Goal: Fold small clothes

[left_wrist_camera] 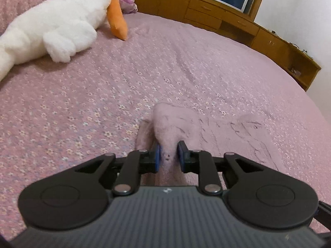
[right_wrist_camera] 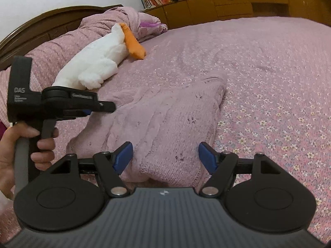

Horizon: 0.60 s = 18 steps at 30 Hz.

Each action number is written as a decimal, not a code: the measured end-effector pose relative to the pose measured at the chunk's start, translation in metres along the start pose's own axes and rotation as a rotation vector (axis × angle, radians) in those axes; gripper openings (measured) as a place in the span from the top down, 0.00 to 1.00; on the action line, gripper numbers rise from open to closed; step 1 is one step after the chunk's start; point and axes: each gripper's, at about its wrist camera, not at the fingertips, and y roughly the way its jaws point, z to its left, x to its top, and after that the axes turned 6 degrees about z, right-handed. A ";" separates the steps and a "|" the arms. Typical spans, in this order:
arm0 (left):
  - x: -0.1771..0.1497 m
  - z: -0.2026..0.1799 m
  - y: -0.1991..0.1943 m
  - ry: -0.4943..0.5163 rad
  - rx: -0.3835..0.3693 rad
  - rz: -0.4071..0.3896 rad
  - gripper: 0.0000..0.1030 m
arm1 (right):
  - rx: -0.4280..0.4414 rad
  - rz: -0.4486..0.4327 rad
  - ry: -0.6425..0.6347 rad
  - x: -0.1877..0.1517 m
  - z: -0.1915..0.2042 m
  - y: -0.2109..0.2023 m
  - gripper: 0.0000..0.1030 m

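Observation:
A small pink knitted garment lies bunched on the pink flowered bedspread. In the left wrist view my left gripper is shut on a raised fold of this garment, its blue pads pinching the knit from both sides. The right wrist view shows the same left gripper at the garment's left edge, held by a person's hand. My right gripper is open at the garment's near edge. Its blue pads stand wide on either side of the knit without pressing it.
A white plush toy with an orange beak lies at the back left of the bed. A crumpled pink quilt and a dark headboard are behind it. Wooden cabinets run along the far side.

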 end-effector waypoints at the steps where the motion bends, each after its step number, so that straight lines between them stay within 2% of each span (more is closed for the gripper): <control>1: -0.001 0.001 -0.005 0.001 0.002 0.000 0.79 | 0.003 0.000 0.010 -0.001 -0.002 -0.001 0.26; 3: -0.002 0.002 -0.014 0.011 0.006 0.000 0.82 | 0.006 -0.002 0.029 -0.001 -0.004 -0.002 0.26; 9: -0.010 0.008 -0.042 0.010 -0.010 0.025 0.81 | 0.005 -0.007 0.062 -0.006 -0.008 -0.008 0.26; 15: -0.025 0.010 -0.062 -0.010 -0.025 0.068 0.63 | -0.003 -0.028 0.097 -0.009 -0.013 -0.019 0.25; 18: -0.032 0.010 -0.067 -0.014 -0.040 0.096 0.62 | -0.004 -0.035 0.119 -0.011 -0.017 -0.024 0.25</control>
